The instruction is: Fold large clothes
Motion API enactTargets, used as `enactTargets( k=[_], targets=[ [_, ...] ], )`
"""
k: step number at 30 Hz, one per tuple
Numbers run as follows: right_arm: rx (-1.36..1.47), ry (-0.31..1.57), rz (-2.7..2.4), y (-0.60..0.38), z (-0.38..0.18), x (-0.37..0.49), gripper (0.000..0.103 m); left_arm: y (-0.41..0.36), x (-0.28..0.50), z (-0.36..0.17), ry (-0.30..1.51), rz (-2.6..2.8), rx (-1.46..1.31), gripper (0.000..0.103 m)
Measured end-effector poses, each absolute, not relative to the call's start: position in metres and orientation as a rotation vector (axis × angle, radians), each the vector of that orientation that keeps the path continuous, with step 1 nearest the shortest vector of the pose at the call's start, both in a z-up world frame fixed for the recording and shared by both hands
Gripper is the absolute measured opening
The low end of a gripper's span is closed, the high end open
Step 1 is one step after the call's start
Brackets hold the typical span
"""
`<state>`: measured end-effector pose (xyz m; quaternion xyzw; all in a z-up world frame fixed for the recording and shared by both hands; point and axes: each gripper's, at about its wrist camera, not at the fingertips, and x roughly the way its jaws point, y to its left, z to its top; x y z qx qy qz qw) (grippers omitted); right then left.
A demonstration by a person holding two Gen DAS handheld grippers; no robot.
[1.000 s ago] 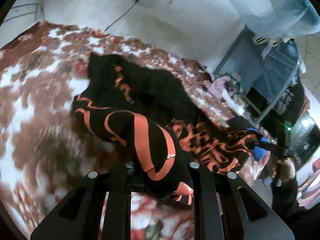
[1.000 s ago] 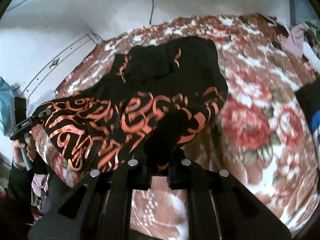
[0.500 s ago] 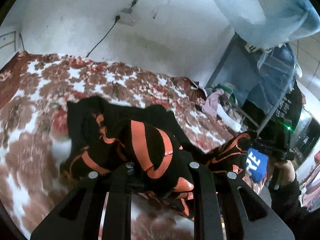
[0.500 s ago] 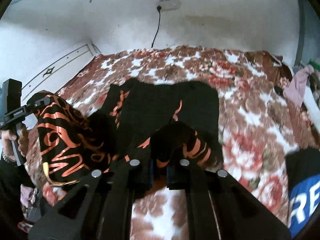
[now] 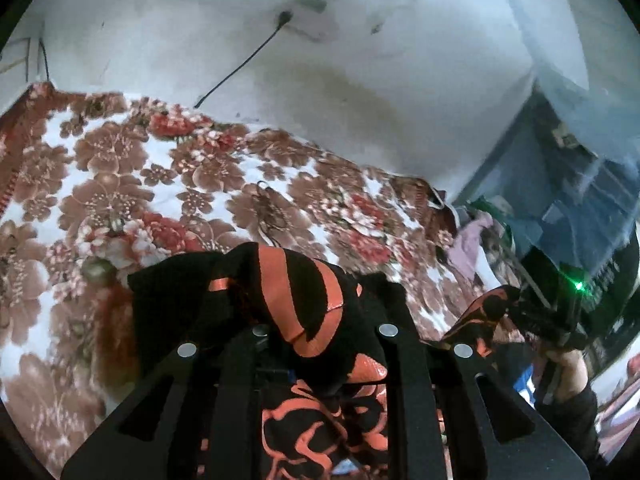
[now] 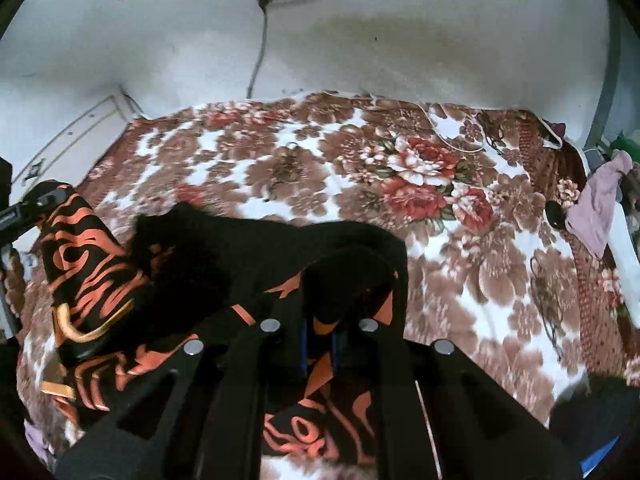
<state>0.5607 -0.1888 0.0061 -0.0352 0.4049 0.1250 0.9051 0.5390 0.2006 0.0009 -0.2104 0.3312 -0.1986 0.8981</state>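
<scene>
Since a second ago we have lifted both held corners up and toward the far wall, so the black garment with orange swirl print (image 5: 304, 304), which lay spread on the bed, now bunches close under both cameras with more bare blanket showing beyond it.

What could go wrong, as we judge it: the cloth between our two grips sags in a heap instead of hanging flat, so laying it down now would trap creases or fold it crooked. One corner could also slide out, since each grip has only a small pinch of thick fabric.

Our left gripper (image 5: 320, 364) has its fingers closed narrowly on a striped orange-and-black wad, which bulges from 12 o'clock over the fingertips and spills down between them toward 6. Our right gripper (image 6: 320, 344) is likewise clamped on a black fold rising at 12 o'clock, with patterned cloth trailing to 9 o'clock, where the other gripper holds its end. The garment hangs partly lifted and partly resting on the brown-and-white floral blanket (image 6: 400, 168).
</scene>
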Motion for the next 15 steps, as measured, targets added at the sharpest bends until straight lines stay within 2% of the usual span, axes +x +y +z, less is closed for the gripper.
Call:
enactTargets(
  k=[5,11,13,14,15],
  targets=[
    [-0.065,0.927,0.246,-0.183,-0.034,0.638,0.008,0.208,0.615,-0.034,0.776,-0.349,-0.447,0.017],
    [0.060,1.097,0.223,-0.197,-0.110,0.724,0.009,0.230,0.693,-0.116,0.960,-0.305,-0.589,0.019],
    [0.090,1.123,0.226,-0.199,-0.124,0.734,0.012,0.231,0.708,-0.141,1.026,-0.320,-0.619,0.029],
    [0.105,1.128,0.232,-0.201,-0.128,0.737,0.017,0.231,0.716,-0.152,1.060,-0.332,-0.638,0.046],
    [0.133,1.124,0.250,-0.204,-0.130,0.740,0.020,0.230,0.719,-0.158,1.076,-0.344,-0.656,0.069]
  ],
)
